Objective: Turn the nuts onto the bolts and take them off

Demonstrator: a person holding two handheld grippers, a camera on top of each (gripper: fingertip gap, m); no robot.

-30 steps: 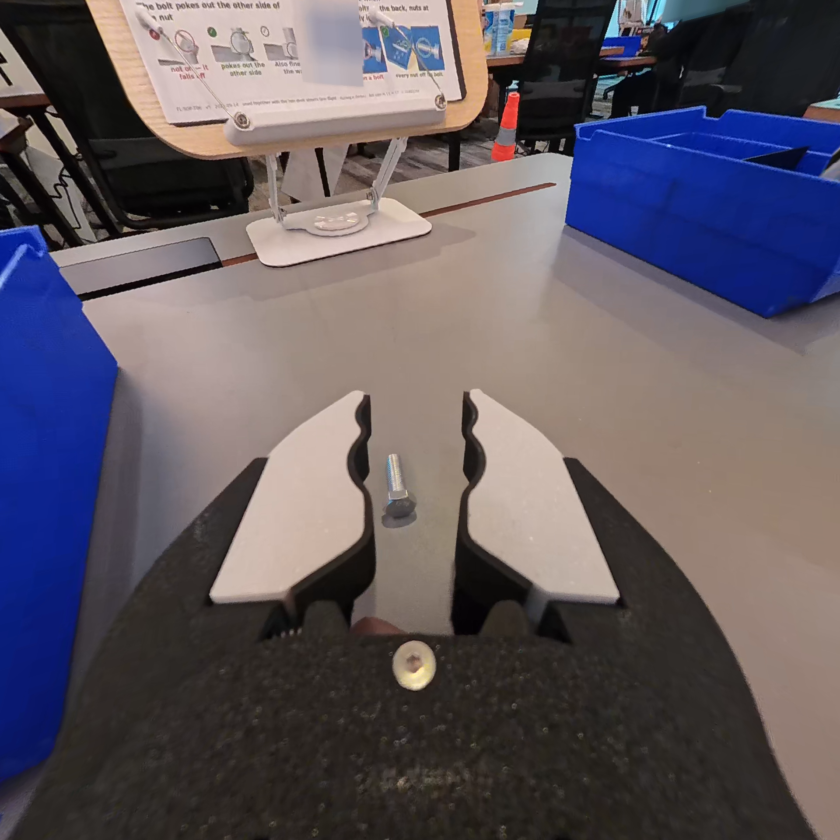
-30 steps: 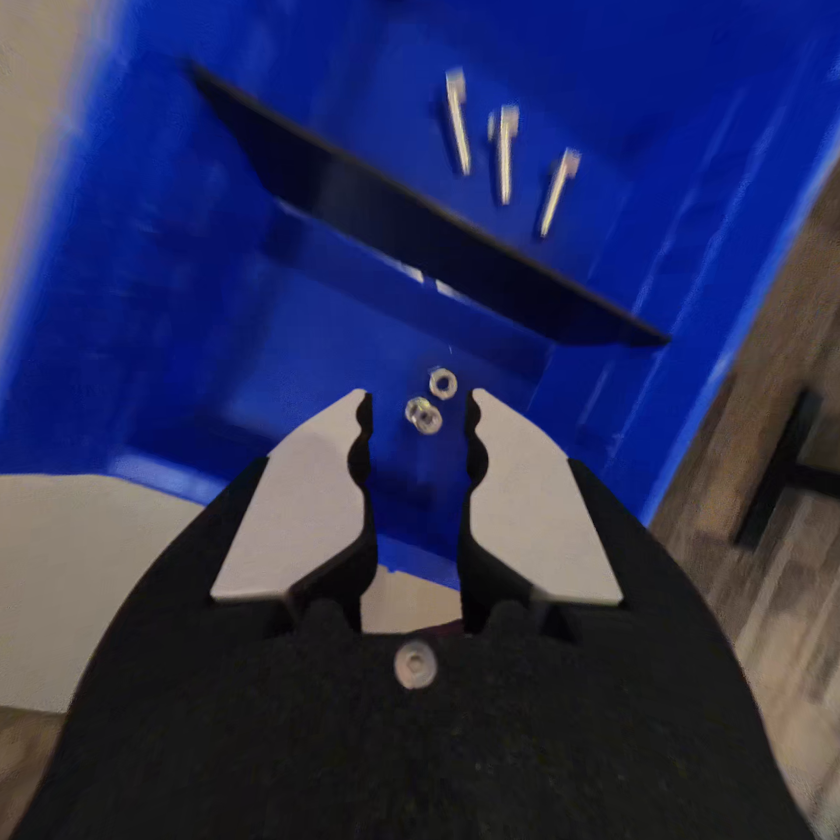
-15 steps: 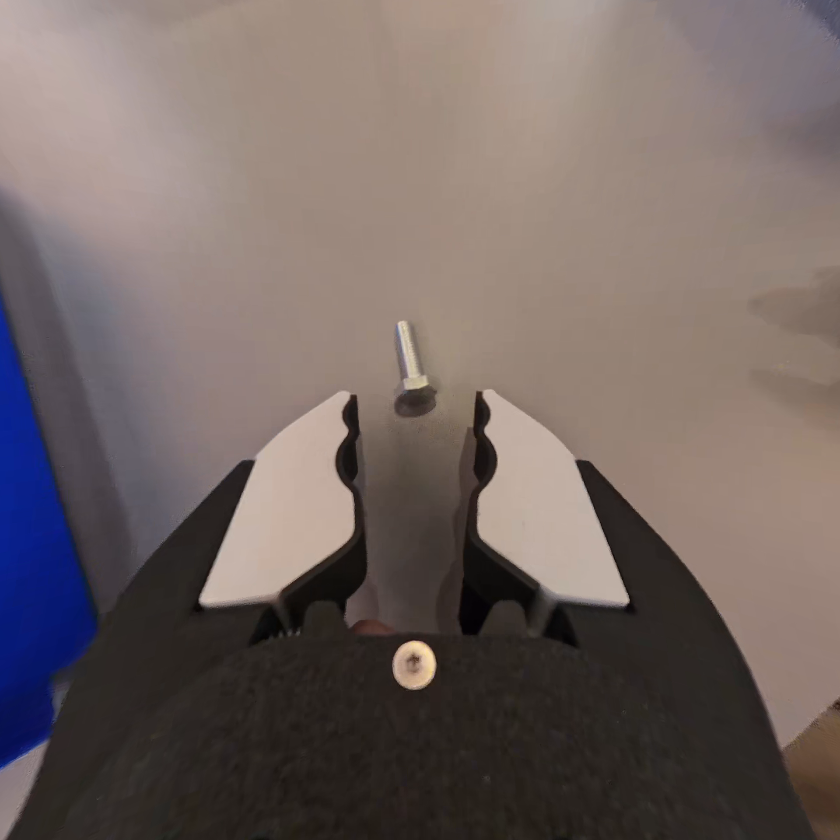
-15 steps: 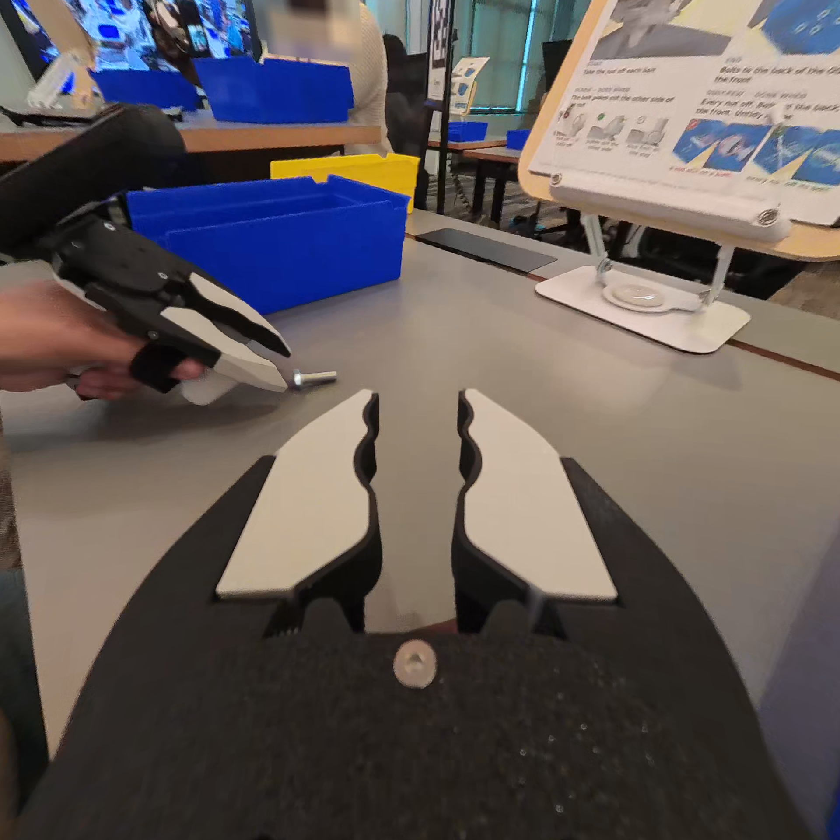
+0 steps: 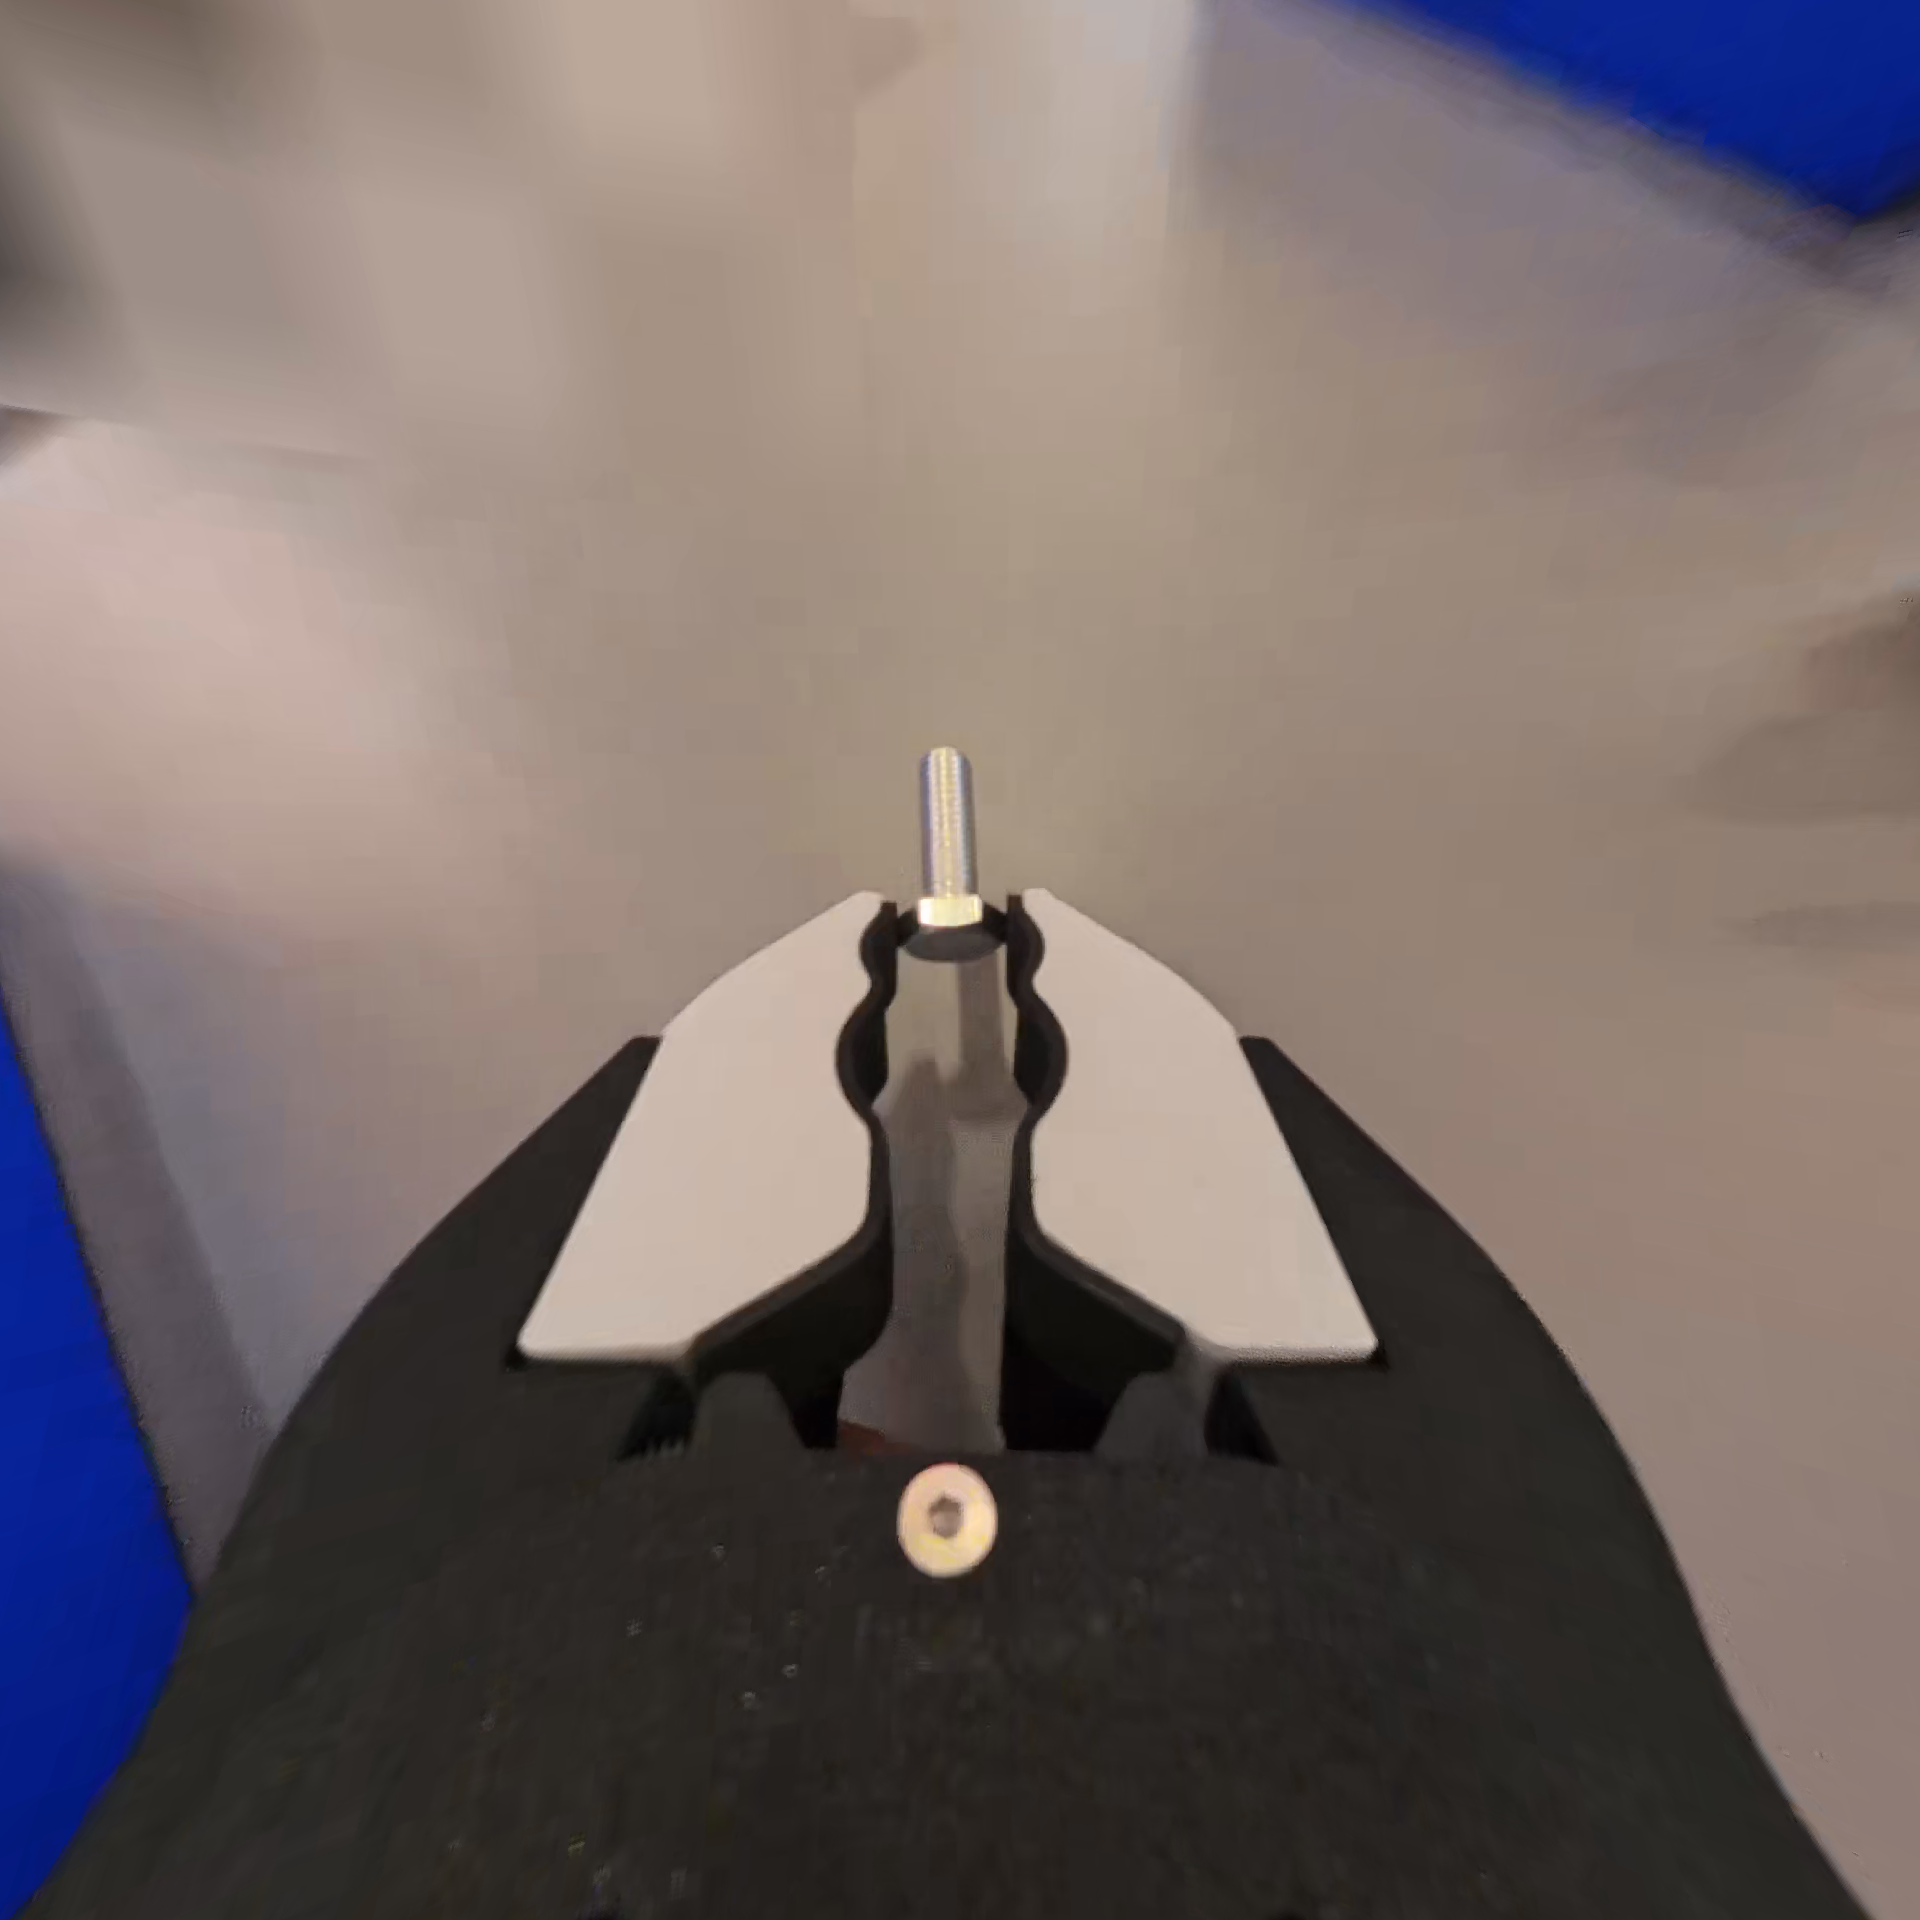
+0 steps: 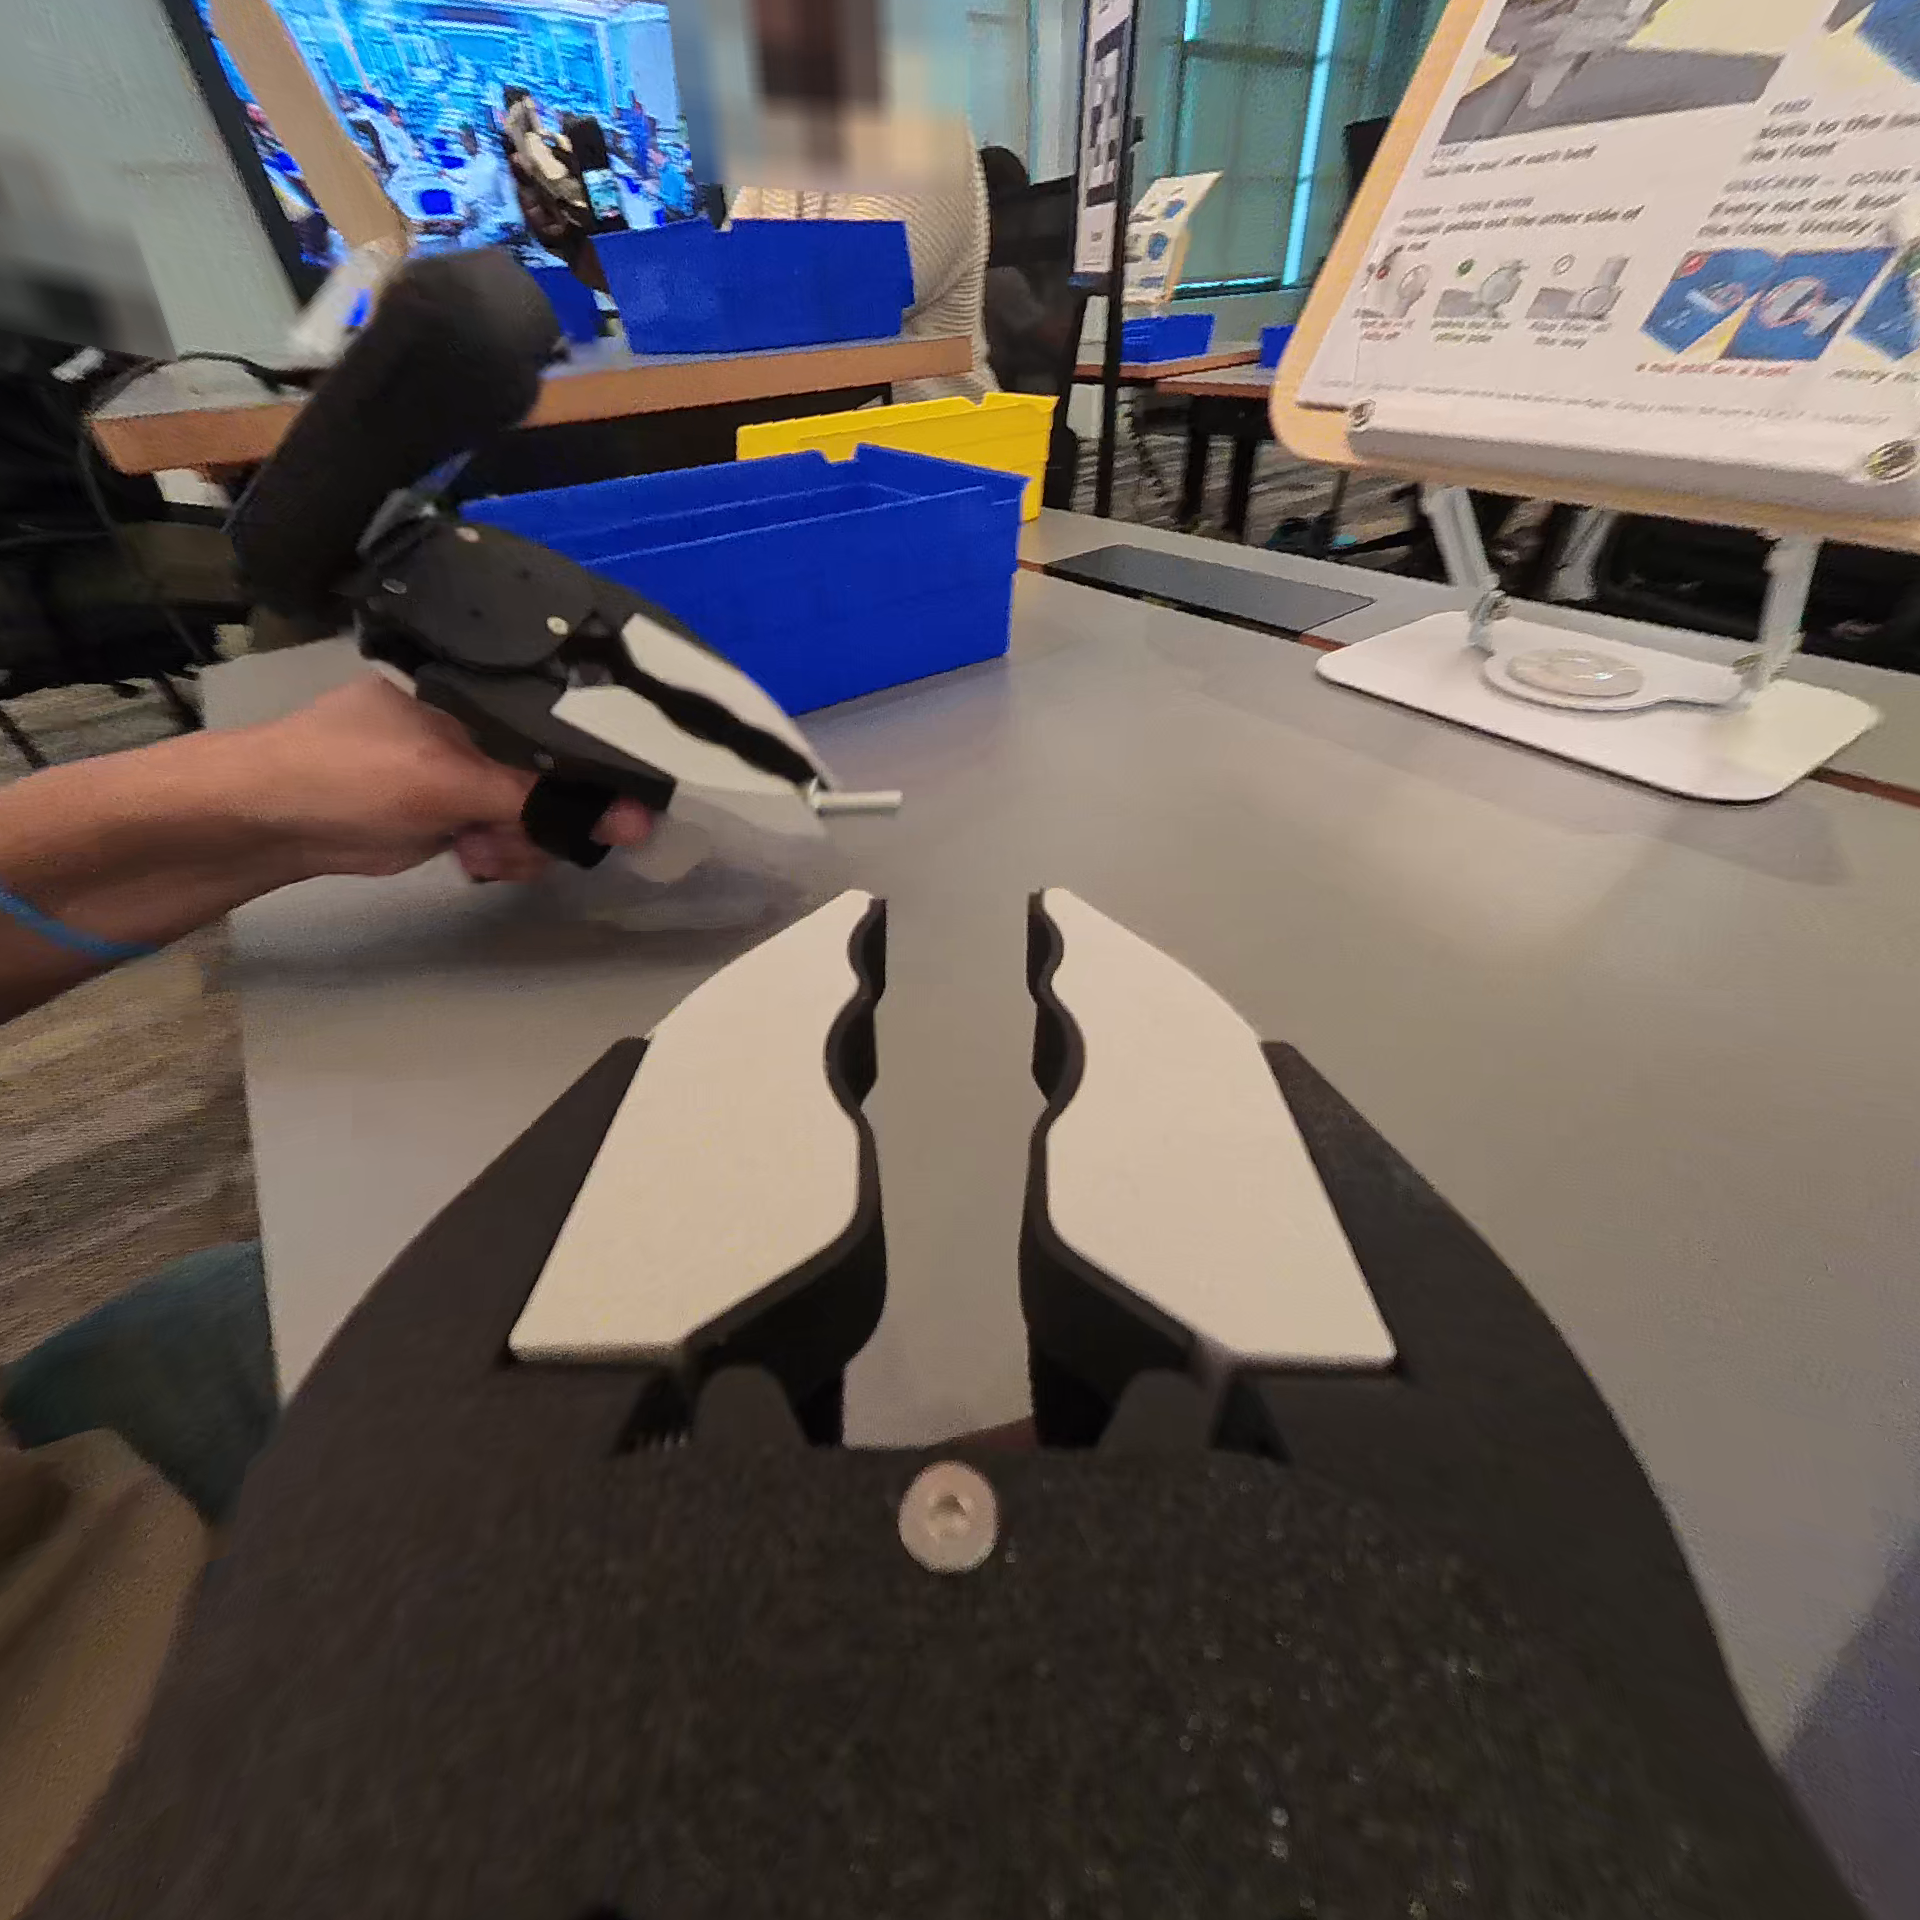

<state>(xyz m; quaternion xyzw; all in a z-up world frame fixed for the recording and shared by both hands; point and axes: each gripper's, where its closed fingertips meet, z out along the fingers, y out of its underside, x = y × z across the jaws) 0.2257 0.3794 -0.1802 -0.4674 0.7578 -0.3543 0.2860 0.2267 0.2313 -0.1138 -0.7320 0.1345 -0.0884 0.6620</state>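
A silver bolt [image 5: 948, 831] sticks out forward from my left gripper [image 5: 948, 920], which is shut on the bolt's hex head at the very fingertips. The view behind it is blurred grey table. In the right wrist view the left gripper [image 6: 805, 790] is held by a hand [image 6: 343, 790] a little above the table, with the bolt [image 6: 862, 802] pointing right. My right gripper [image 6: 956, 902] is open and empty, low over the grey table [image 6: 1351, 987], just right of and nearer than the bolt. No nut shows in either view.
A blue bin [image 6: 810, 592] stands on the table behind the left gripper, with a yellow bin [image 6: 935, 431] beyond it. An instruction board on a white stand [image 6: 1600, 696] is at the back right. Blue bin walls show at the left edge [image 5: 62, 1351] and top right [image 5: 1662, 83]. Across from one pair of fingers to the other is roughly 15 cm.
My left gripper closed on the bolt's head and lifted it off the table. My right gripper swung out of the blue bin to over the table and stays open.
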